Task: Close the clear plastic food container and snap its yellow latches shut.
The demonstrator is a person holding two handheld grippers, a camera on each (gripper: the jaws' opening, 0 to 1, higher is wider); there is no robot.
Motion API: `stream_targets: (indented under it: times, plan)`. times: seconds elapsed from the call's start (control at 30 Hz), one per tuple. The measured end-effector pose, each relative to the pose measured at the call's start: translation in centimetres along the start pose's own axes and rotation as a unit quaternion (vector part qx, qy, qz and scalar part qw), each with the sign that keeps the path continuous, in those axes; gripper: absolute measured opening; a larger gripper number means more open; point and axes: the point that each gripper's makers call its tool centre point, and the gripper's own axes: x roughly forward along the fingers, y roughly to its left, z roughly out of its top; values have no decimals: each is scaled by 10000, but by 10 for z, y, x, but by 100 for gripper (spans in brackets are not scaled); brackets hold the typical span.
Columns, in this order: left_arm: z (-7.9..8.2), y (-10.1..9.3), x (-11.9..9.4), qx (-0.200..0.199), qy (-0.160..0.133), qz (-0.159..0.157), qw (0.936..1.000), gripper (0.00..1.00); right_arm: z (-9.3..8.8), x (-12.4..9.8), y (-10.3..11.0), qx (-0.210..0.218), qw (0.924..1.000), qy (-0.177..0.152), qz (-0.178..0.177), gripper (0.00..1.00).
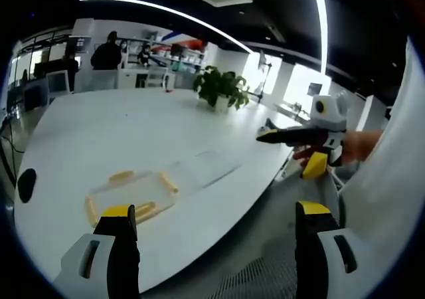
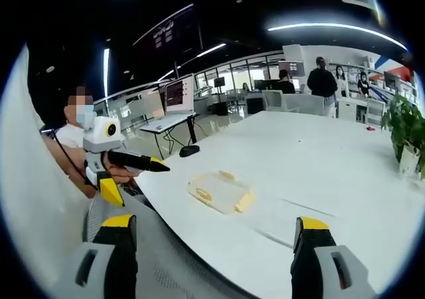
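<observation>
The clear plastic container with yellow latches on its sides sits on the white table, near the edge closest to me. A faint clear flat piece lies beside it; I cannot tell whether it is the lid. My left gripper is open with nothing in it, hanging short of the table edge near the container. My right gripper, held in a hand, hovers off the table's edge. In the right gripper view the container lies ahead, the right gripper is open, and the left gripper hovers at the left.
A potted plant stands at the far side of the table; it is also in the right gripper view. A small black object lies near the table's end. People stand by desks in the background. A white sleeve is close on the right.
</observation>
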Motion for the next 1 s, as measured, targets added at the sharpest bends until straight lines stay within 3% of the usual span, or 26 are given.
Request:
stream_targets:
  times: [0.53, 0.67, 0.77, 1.0]
  plan:
    - [6, 5, -3, -23, -32, 19, 10000, 99, 9, 1, -4, -114, 9999, -70, -62, 99]
    - [9, 8, -4, 57, -43, 65, 10000, 99, 16, 0, -6, -83, 9997, -195, -86, 87]
    - [12, 11, -6, 87, -74, 96, 9999, 99, 23, 1, -3, 59, 9992, -400, -56, 97]
    - [20, 17, -8, 123, -160, 169, 9997, 99, 24, 5, -6, -81, 9993, -337, -110, 99]
